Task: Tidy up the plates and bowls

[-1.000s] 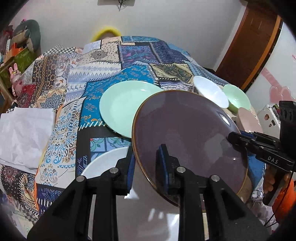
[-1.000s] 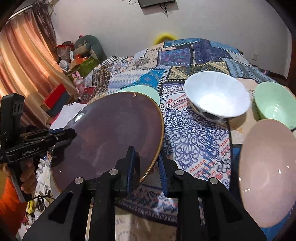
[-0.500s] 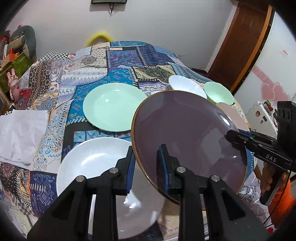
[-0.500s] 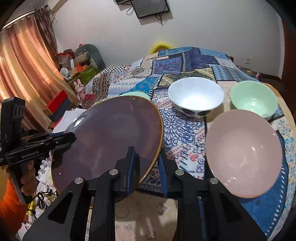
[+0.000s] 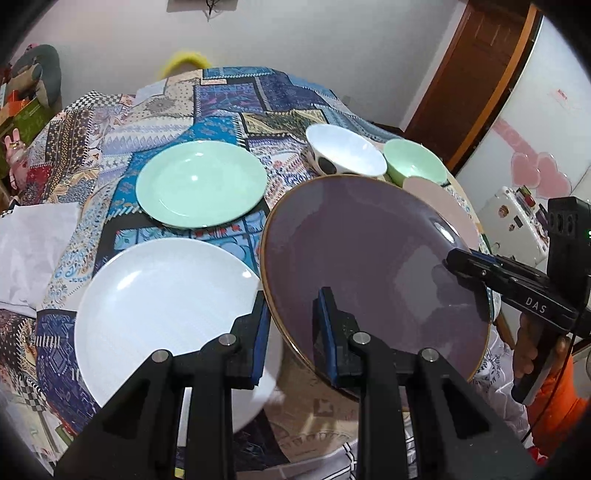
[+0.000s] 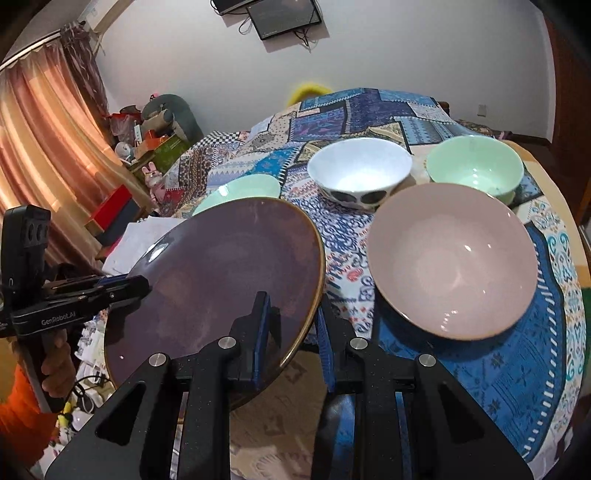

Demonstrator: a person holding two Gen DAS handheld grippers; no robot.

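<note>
Both tongs, left point(image 5: 291, 328) and right point(image 6: 291, 328), still clamp purple plate point(image 5: 369, 258); carried back, white plate point(image 5: 162, 314) now fully visible.

Each matte black plastic gripper, left gripper point(image 5: 291, 325) and right gripper point(image 6: 291, 321), has blue pads and silver screws. White lettering reads "GenRobot.AI" and "DAS". Both sleeves point(image 6: 22, 424) are orange.

Home bedroom: patchwork quilt point(image 6: 369, 110) over bed; curtains point(image 6: 44, 147) left of it, wall-mounted screen point(image 6: 284, 16) above, soft toys point(image 6: 153, 181) beside.
</note>
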